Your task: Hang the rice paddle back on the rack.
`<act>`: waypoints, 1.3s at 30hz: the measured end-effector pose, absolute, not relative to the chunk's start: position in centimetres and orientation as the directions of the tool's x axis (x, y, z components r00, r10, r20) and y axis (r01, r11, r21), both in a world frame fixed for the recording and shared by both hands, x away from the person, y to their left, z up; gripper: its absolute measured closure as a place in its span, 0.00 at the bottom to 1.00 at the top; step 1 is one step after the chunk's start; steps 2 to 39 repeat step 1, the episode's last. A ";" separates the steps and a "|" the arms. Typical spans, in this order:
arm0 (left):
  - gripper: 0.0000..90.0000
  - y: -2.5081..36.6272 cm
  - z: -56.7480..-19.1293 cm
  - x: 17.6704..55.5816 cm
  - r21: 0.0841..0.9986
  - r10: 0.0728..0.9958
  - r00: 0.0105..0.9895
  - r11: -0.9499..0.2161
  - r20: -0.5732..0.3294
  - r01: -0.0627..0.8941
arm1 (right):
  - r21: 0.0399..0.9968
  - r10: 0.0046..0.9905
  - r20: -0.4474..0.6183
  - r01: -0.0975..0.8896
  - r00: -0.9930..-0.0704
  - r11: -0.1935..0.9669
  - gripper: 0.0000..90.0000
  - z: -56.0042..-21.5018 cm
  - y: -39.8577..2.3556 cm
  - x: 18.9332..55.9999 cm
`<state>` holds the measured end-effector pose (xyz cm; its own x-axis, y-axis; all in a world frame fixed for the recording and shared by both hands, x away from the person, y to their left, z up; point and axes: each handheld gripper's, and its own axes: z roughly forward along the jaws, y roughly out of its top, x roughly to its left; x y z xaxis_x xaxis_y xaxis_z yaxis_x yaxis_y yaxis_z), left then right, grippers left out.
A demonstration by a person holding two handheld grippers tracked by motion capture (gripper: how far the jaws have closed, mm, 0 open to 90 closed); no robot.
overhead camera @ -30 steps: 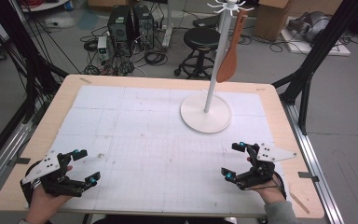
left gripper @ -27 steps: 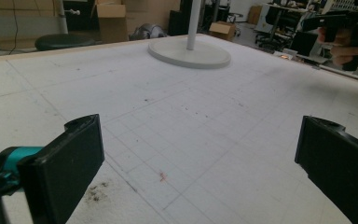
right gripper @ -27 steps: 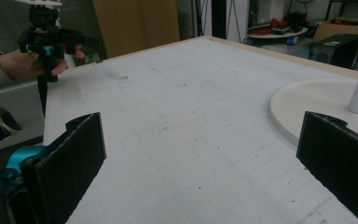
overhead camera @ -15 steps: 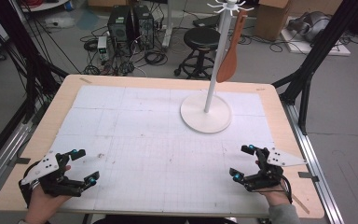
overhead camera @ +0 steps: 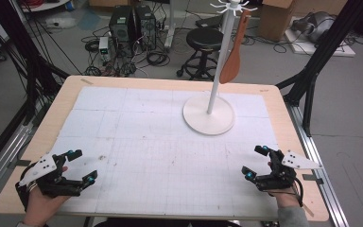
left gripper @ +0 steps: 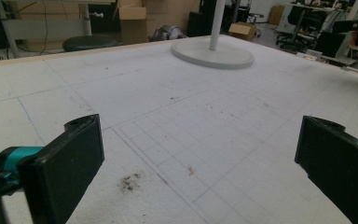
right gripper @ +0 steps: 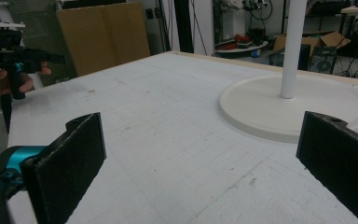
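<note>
I'm looking into a lab or workshop space, no question. My table (overhead camera: 52, 123) is a plywood top with a white gridded sheet, boxed in by black metal struts (overhead camera: 328, 45). Behind it, two computer towers (overhead camera: 131, 26) sit on the bare grey floor in a tangle of cables (overhead camera: 156, 56), with a black stool (overhead camera: 206, 40) beside them. Cardboard boxes (overhead camera: 274, 19) are stacked at the back, and in the left gripper view I see office chairs (left gripper: 300, 23) and desks further off.
</note>
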<state>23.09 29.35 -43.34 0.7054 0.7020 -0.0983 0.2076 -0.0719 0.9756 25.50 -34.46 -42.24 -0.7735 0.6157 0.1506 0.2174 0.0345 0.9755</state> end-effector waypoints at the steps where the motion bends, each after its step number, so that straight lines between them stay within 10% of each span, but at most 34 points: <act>1: 0.02 29.3 -43.4 23.1 0.975 0.702 0.704 -0.071 -0.101 0.211 | 0.976 0.615 0.149 0.216 -0.775 0.036 0.00 -42.3 -34.4 25.6; 39: 0.02 29.3 -43.4 23.1 0.975 0.702 0.704 -0.071 -0.101 0.211 | 0.976 0.615 0.149 0.216 -0.775 0.036 0.00 -42.3 -34.4 25.6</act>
